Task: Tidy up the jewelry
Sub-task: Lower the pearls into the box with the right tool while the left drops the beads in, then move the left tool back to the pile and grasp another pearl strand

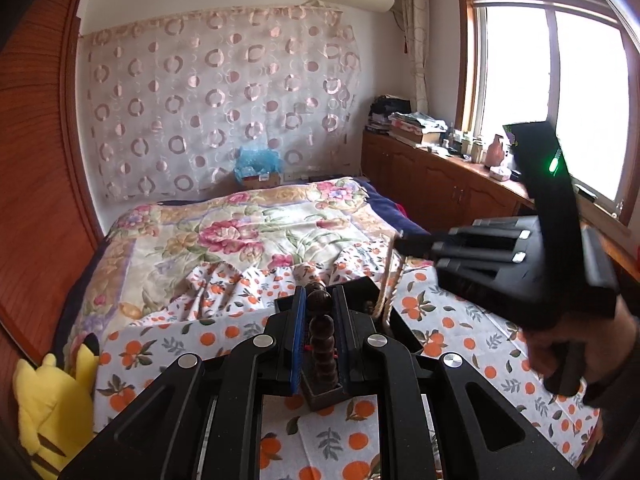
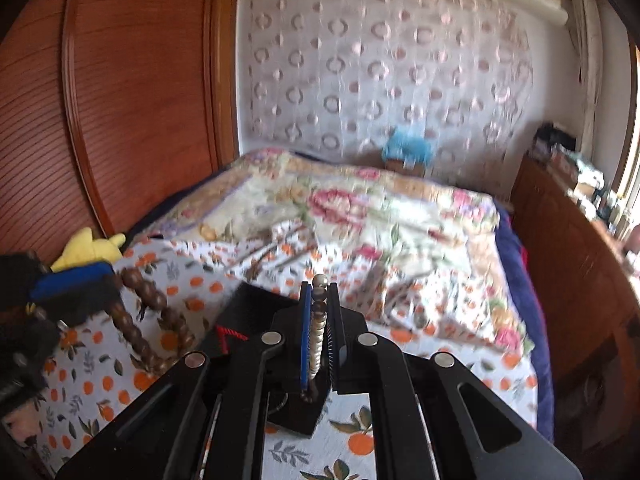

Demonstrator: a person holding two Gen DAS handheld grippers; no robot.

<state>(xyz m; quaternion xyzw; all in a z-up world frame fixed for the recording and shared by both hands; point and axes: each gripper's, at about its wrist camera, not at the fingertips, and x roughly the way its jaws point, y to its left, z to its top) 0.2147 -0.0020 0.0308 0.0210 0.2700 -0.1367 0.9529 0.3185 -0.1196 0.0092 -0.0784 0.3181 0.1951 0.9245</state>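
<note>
Nearest, in the left wrist view: left tool (image 1: 319,300) clamping narrow on a string of dark wooden beads (image 1: 322,336), the strand running up between the blue pads, above the orange-print cloth (image 1: 460,328) covering the bed. Just right of it, pale cords (image 1: 390,280) hanging from the right tool (image 1: 404,244), gripped in a hand (image 1: 560,352). In the right wrist view: right tool (image 2: 320,292) pinching narrow on a strand of small pale beads (image 2: 317,336), over a black box (image 2: 256,304) lying on the cloth; picture blurring. Farther off: floral quilt (image 1: 224,232) spreading over the bed, yellow plush toy (image 1: 52,396) sitting at the left edge, patterned curtain (image 1: 220,96) hanging behind.
</note>
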